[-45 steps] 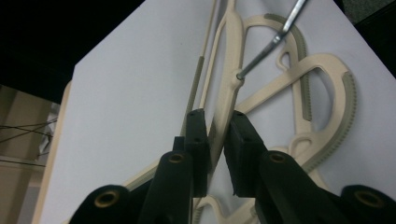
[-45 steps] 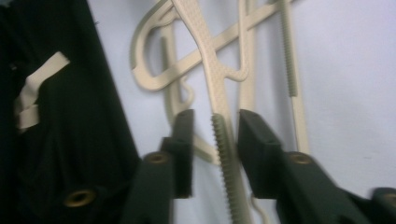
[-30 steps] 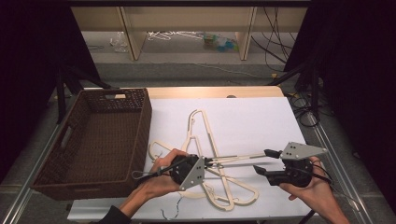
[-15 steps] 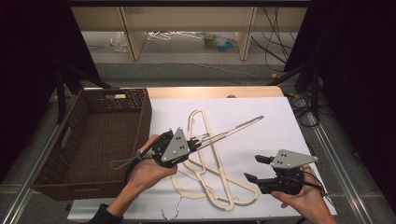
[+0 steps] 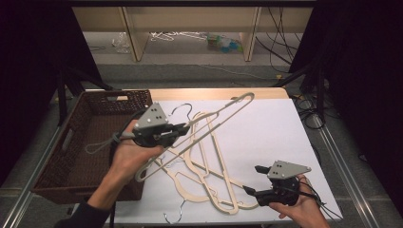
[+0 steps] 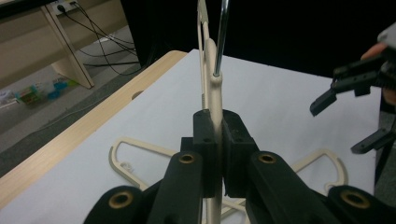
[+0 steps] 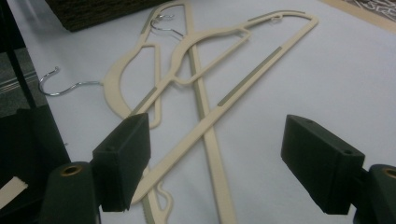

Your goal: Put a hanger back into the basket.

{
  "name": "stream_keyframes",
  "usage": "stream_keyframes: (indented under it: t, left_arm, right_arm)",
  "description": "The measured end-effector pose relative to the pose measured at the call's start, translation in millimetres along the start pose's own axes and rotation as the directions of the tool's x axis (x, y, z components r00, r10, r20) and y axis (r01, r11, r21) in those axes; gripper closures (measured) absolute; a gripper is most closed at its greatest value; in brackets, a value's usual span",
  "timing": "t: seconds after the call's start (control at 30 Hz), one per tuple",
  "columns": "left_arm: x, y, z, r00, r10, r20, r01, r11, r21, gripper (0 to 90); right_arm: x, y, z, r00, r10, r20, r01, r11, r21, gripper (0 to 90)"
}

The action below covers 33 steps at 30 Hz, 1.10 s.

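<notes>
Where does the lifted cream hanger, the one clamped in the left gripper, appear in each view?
High view: lifted hanger, centre, slanting up-right from the left gripper.
Left gripper view: centre, rising between the shut jaws.
Right gripper view: I can't tell it from those lying flat.
Shared landmark: white table cover.

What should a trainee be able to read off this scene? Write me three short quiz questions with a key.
1. Which gripper holds the lifted hanger? A) left B) right C) both
2. True or false: the right gripper is clamped on one of the hangers on the table.
3. What container stands at the left of the table?

Key
1. A: the left gripper is shut on the hanger near its hook and holds it clear of the table.
2. False: its jaws have just been opening, with nothing between them; the hangers lie below.
3. The brown wicker basket.
</notes>
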<state>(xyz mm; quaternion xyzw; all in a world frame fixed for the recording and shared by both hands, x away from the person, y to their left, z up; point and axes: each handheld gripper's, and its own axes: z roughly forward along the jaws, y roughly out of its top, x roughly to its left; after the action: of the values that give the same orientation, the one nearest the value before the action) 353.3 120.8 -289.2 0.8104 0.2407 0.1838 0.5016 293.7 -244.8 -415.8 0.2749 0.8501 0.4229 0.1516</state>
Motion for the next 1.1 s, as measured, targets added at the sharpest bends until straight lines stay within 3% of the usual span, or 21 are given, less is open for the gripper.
stream_keyframes:
  t: [0.07,0.1,0.13,0.2,0.3,0.33,0.4,0.43,0.47,0.53,0.57,0.6,0.63,0.67,0.7,0.77,0.83,1.0,1.1]
  left_arm:
    - [12.6,11.3,-17.4,0.9981,-0.06,0.011,0.061,0.9979,-0.023,85.7]
    - [12.6,11.3,-17.4,0.9981,-0.06,0.011,0.061,0.9979,-0.023,85.7]
    - [20.9,18.3,-32.7,0.9971,-0.076,-0.006,0.076,0.9954,-0.058,85.7]
    - [25.4,21.3,-41.1,0.9967,-0.079,-0.018,0.078,0.9945,-0.07,85.8]
    - [45.9,26.1,-75.4,0.9919,-0.089,-0.09,0.08,0.9919,-0.099,85.7]
    - [45.9,26.1,-75.4,0.9919,-0.089,-0.09,0.08,0.9919,-0.099,85.7]
    - [57.7,22.7,-89.4,0.9854,-0.095,-0.142,0.081,0.992,-0.096,85.7]
    - [69.5,15.2,-100.7,0.9752,-0.1,-0.198,0.084,0.9928,-0.085,85.8]
    - [69.5,15.2,-100.7,0.9752,-0.1,-0.198,0.084,0.9928,-0.085,85.7]
    - [85.1,-2.9,-112.3,0.9647,-0.093,-0.247,0.076,0.9941,-0.078,85.7]
    - [85.1,-2.9,-112.3,0.9647,-0.093,-0.247,0.076,0.9941,-0.078,85.7]
    - [94.8,-17.0,-118.5,0.9581,-0.1,-0.269,0.082,0.9937,-0.077,85.7]
    - [94.8,-17.0,-118.5,0.9581,-0.1,-0.269,0.082,0.9937,-0.077,85.7]
    - [99.4,-24.1,-121.1,0.9539,-0.108,-0.28,0.092,0.9933,-0.07,85.7]
    - [108.8,-37.4,-125.9,0.9454,-0.119,-0.303,0.106,0.9926,-0.06,85.7]
    - [112.8,-43.2,-128.5,0.9425,-0.108,-0.316,0.097,0.9939,-0.053,85.7]
    - [123.7,-58.6,-135.5,0.9331,-0.103,-0.345,0.092,0.9946,-0.049,85.7]
    - [133.5,-77.5,-138.7,0.9251,-0.103,-0.366,0.104,0.9944,-0.019,85.8]
    - [139.0,-90.8,-139.0,0.9238,-0.12,-0.363,0.124,0.9922,-0.015,85.7]
  right_arm:
    - [1.1,-1.6,2.8,0.9999,-0.005,-0.011,0.005,1.0,0.014,25.5]
    - [1.3,-1.7,3.3,0.9999,-0.008,-0.013,0.008,1.0,0.016,25.5]
    - [1.5,-1.7,3.6,0.9999,-0.008,-0.013,0.008,1.0,0.017,25.5]
    - [1.5,-1.7,3.5,0.9998,-0.01,-0.014,0.011,1.0,0.014,25.5]
    - [0.3,-2.5,2.8,1.0,-0.002,-0.004,0.002,1.0,0.01,25.6]
    - [0.3,-2.5,2.8,1.0,-0.002,-0.004,0.002,1.0,0.01,25.6]
    - [-0.3,-3.6,3.1,1.0,0.003,-0.007,-0.003,1.0,0.012,25.6]
    - [-0.4,-3.6,3.3,1.0,0.0,-0.005,0.0,1.0,0.012,25.6]
    - [-0.4,-3.6,3.3,1.0,0.0,-0.005,0.0,1.0,0.012,25.6]
    - [-0.4,-2.9,3.5,1.0,-0.001,-0.004,0.001,1.0,0.007,25.3]
    - [-0.5,-3.1,3.6,1.0,-0.001,-0.004,0.001,1.0,0.009,24.9]
    - [-0.3,-3.4,3.8,1.0,0.001,-0.002,-0.001,1.0,0.013,24.8]
    - [-0.3,-3.4,3.8,1.0,0.001,-0.002,-0.001,1.0,0.013,24.8]
    - [-0.4,-3.7,4.3,1.0,0.003,-0.003,-0.003,1.0,0.015,24.8]
    - [-0.6,-4.1,5.5,1.0,0.003,-0.004,-0.003,1.0,0.016,24.2]
    - [-0.8,-4.3,5.9,1.0,0.002,-0.009,-0.002,1.0,0.017,23.9]
    - [-0.9,-4.6,5.9,1.0,0.004,-0.009,-0.004,1.0,0.024,23.8]
    - [-2.1,-5.3,6.0,1.0,0.007,-0.004,-0.007,1.0,0.024,23.8]
    - [-2.1,-5.2,5.7,0.9999,0.008,-0.007,-0.008,1.0,0.021,23.9]
